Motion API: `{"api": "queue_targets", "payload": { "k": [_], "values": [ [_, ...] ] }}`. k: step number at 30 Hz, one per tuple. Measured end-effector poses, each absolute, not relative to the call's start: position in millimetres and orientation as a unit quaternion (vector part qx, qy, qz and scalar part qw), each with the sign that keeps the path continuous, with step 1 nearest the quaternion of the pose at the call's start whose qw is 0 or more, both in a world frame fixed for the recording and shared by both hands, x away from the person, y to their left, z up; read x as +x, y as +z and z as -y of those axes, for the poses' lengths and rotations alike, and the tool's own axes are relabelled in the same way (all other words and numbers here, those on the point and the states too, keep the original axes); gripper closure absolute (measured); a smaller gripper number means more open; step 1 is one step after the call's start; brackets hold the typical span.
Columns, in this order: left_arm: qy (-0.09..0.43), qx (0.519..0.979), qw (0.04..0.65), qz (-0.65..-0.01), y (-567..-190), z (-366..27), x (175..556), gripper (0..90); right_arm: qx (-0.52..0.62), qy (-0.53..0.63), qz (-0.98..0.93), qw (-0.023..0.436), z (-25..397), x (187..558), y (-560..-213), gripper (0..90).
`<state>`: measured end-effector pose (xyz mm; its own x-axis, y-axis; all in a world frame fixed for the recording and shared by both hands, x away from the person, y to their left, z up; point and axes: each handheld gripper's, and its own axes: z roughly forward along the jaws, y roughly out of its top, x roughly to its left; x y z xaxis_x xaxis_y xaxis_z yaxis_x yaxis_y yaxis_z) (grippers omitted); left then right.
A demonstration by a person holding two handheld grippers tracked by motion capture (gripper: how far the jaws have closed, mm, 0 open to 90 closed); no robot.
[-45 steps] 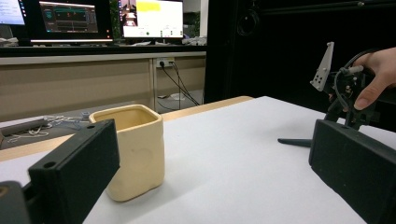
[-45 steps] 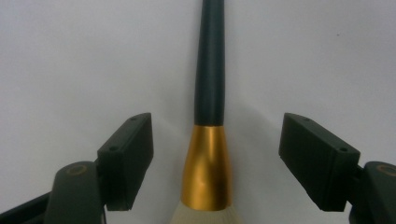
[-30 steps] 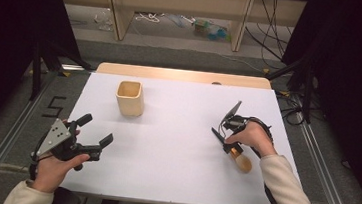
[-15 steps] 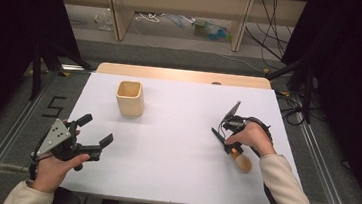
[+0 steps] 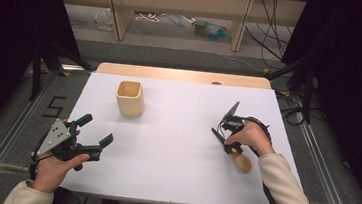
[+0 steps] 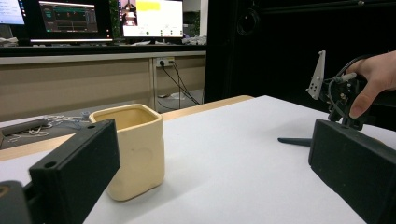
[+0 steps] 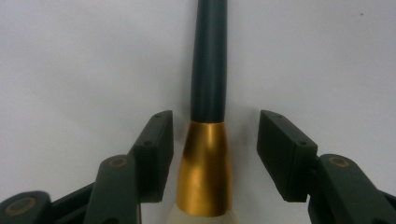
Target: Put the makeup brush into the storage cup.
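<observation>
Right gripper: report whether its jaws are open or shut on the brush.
Open. In the right gripper view the right gripper straddles the brush lying flat on the table, with a gap showing between each jaw and the gold ferrule.

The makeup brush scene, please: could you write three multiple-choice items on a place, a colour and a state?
1. Where does the cup stand on the table?
A. far left part
B. near right corner
C. off the table

2. What colour is the brush's ferrule?
A. silver
B. gold
C. red

3. How do the right gripper's jaws stand around the brush?
A. shut on it
B. open, either side
C. far away

Answers: 1 A, the high view shows it there; 2 B, shiny gold band; 3 B, gaps show on both sides.
</observation>
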<state>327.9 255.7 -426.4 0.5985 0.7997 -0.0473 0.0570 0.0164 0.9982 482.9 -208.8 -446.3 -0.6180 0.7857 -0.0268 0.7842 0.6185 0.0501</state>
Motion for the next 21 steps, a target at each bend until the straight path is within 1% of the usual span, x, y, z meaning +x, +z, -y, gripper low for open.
{"api": "queue_targets", "payload": {
  "k": [3,10,21],
  "values": [
    [0.296,0.636,0.628,-0.337,-426.3,-255.9,327.8,1.5,0.434,0.013,-0.901,0.019,208.6,483.8,-447.5,48.2],
    [0.296,0.636,0.628,-0.337,-426.3,-255.8,327.8,1.6,0.434,0.007,-0.901,0.017,208.2,484.3,-448.3,53.9],
    [0.295,0.636,0.628,-0.337,-426.5,-255.6,327.8,1.7,0.429,0.001,-0.904,0.006,207.5,485.1,-449.6,60.4]
  ]
}}
